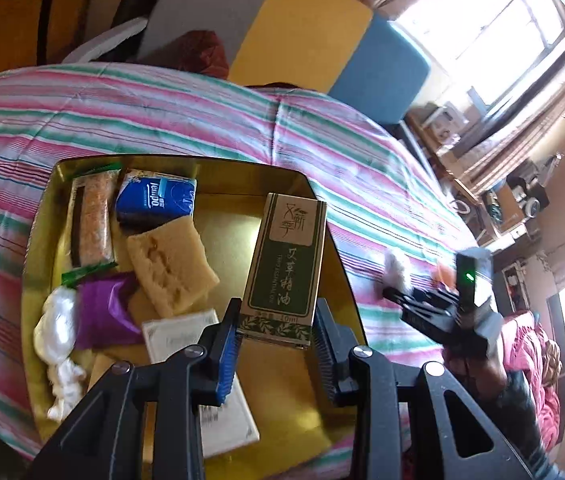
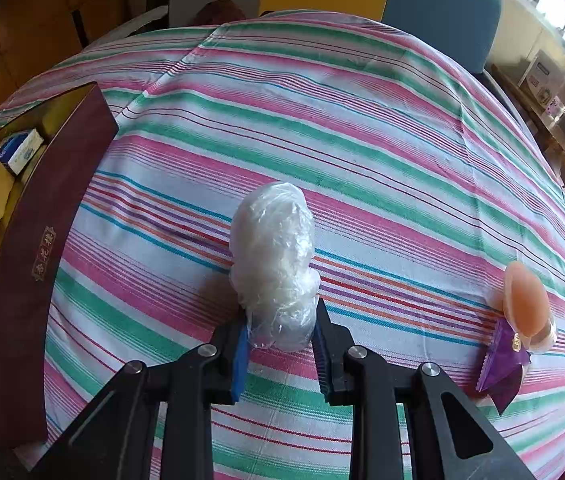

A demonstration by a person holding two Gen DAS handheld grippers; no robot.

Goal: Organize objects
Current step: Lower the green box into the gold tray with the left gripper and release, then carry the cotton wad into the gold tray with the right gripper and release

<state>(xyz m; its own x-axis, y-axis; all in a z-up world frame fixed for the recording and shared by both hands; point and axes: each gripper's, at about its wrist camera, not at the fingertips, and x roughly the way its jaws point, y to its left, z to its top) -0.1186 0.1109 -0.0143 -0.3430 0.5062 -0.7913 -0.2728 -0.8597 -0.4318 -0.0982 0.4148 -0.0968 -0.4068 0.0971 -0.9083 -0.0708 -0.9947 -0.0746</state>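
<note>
surface: striped pink-green-white tablecloth (image 2: 362,140) over a table; chairs and bright windows behind.
box: gold-lined open gift box (image 1: 186,162) at far left, maroon outer wall; judged the collecting bin, since the items are gathered there.
box contents, left to right: 1 white plastic wad (image 1: 56,328), 1 snack bar in green-edged wrapper (image 1: 92,220), 1 purple sachet (image 1: 104,312), 1 blue Tempo tissue pack (image 1: 156,198), 1 tan sponge (image 1: 170,268), 1 white leaflet card (image 1: 202,360).
left gripper (image 1: 276,330): clenched on 1 green-and-tan essential-oil carton (image 1: 286,268), gripped at its bottom end, held upright over the box's free right part; likely about to be set down there.
right gripper (image 2: 280,334): jaws either side of 1 crumpled clear-plastic bundle (image 2: 274,264) on the cloth, pads at its near end; firm squeeze or not, cannot tell.
loose on cloth, far right: 1 peach round item (image 2: 526,300) overlapping 1 purple sachet (image 2: 502,368); not yet boxed.
count: 6 in box, 1 carried, 3 outside.
</note>
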